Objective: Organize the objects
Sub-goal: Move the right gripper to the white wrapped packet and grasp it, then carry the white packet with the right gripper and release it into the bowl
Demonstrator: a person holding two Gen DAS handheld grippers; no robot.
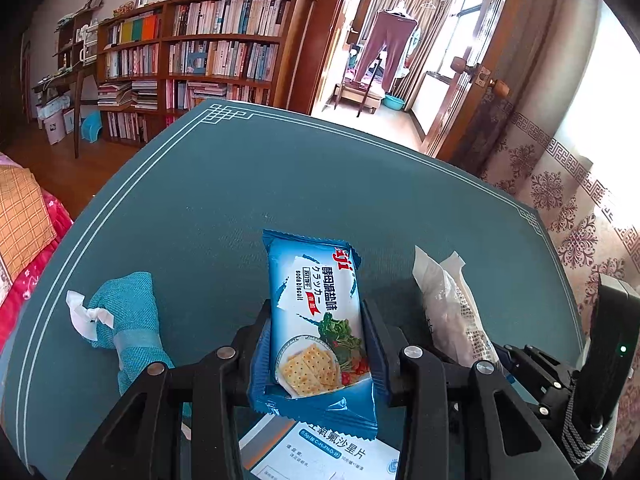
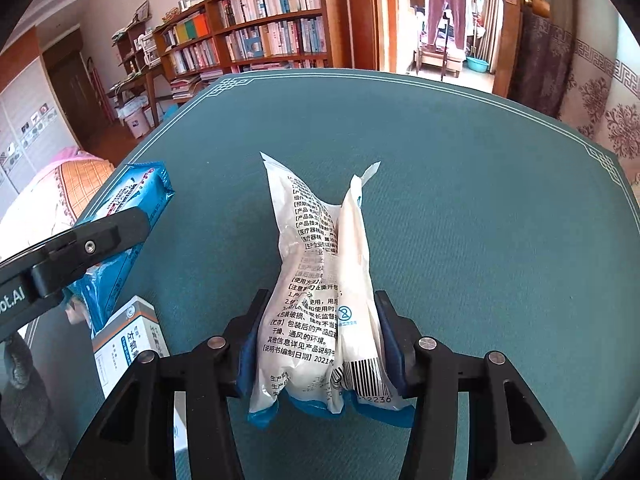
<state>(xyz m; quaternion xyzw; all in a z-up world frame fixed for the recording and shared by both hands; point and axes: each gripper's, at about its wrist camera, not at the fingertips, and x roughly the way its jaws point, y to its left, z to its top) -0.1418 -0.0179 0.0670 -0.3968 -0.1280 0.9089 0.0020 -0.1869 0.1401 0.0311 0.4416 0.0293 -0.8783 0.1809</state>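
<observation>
My left gripper (image 1: 316,320) is shut on a blue soda biscuit packet (image 1: 316,312) and holds it above the teal table (image 1: 280,184). My right gripper (image 2: 320,312) is shut on a white printed medical packet (image 2: 320,280), also above the table. In the left wrist view the white packet (image 1: 452,308) is to the right of the biscuit packet. In the right wrist view the biscuit packet (image 2: 120,232) and the left gripper's finger (image 2: 88,244) are at the left. A white medicine box (image 1: 320,456) lies under the left gripper; it also shows in the right wrist view (image 2: 128,344).
A teal cloth pouch (image 1: 128,320) with white tissue lies on the table at the left. A bed with a pink and orange cover (image 1: 24,224) is past the table's left edge. A bookshelf (image 1: 200,52) and a doorway (image 1: 392,40) are beyond the far edge.
</observation>
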